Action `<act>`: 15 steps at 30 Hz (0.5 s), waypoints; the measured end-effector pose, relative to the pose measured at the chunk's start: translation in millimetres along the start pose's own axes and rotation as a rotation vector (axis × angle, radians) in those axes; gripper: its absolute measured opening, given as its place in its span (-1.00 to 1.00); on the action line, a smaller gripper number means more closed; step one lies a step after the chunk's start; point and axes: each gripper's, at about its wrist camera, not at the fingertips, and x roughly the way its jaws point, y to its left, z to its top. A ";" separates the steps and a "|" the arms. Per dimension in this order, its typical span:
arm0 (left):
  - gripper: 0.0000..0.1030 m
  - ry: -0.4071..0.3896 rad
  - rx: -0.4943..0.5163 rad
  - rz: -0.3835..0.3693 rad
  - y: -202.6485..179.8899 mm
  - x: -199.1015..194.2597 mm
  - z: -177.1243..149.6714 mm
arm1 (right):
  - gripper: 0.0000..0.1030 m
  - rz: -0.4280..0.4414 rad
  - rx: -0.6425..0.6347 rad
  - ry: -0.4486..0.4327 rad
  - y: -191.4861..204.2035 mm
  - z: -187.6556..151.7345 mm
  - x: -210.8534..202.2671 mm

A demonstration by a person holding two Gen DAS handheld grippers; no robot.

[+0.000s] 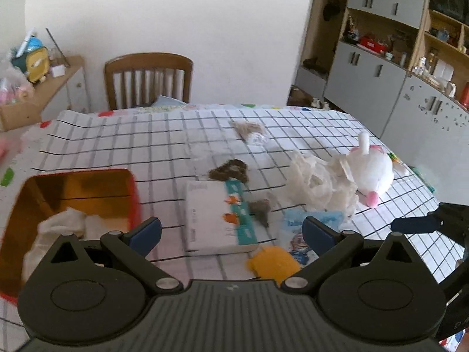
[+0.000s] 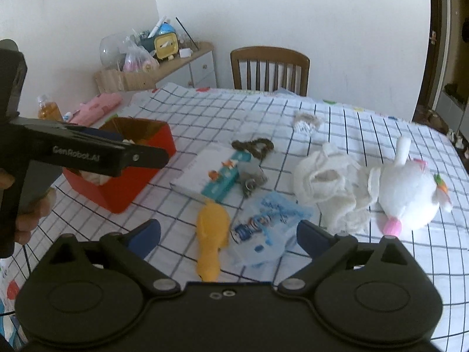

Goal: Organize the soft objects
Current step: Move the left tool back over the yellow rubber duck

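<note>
Ahead of the matt black plastic left gripper (image 1: 231, 231): fluffy white plush toy (image 1: 373, 173), crinkled gauzy cloth (image 1: 319, 182), glossy red box (image 1: 73, 202), checked fabric-covered bench (image 1: 132, 140).

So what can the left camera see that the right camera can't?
Only the left wrist view shows the grey cupboards and shelves on the right side of the room. Only the right wrist view shows the orange drink bottle and the pink thing beyond the red box. Both show the red box, the white plush toy, the yellow soft toy and the wooden chair.
</note>
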 end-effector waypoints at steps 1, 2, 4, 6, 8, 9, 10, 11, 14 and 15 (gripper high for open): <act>1.00 0.005 0.005 -0.004 -2.2 3.9 -0.1 | 0.88 -0.001 0.004 0.005 -4.1 -1.4 1.1; 1.00 0.011 0.012 -0.002 -5.9 7.7 -1.6 | 0.87 -0.004 0.009 0.009 -8.7 -2.5 2.7; 1.00 0.031 0.023 -0.009 -13.8 15.6 -5.5 | 0.81 -0.015 0.019 0.016 -19.0 -3.6 6.1; 1.00 0.041 0.028 -0.021 -21.3 20.7 -10.3 | 0.75 -0.026 0.038 0.025 -31.1 -3.1 10.6; 1.00 0.054 0.037 -0.022 -28.7 26.0 -14.9 | 0.67 -0.036 0.058 0.036 -42.7 -2.5 15.7; 1.00 0.064 0.044 -0.019 -32.2 29.3 -17.5 | 0.62 -0.041 0.069 0.043 -48.6 -2.0 18.9; 1.00 0.072 0.049 -0.015 -35.4 32.5 -20.1 | 0.58 -0.043 0.077 0.049 -53.8 -1.6 22.2; 1.00 0.077 0.052 -0.013 -37.7 35.2 -22.5 | 0.56 -0.045 0.083 0.055 -58.0 -1.1 25.3; 1.00 0.090 0.049 -0.006 -42.2 42.6 -29.0 | 0.50 -0.046 0.103 0.075 -67.3 0.5 36.4; 1.00 0.097 0.047 -0.006 -43.2 45.3 -31.3 | 0.49 -0.047 0.108 0.080 -69.1 1.2 40.0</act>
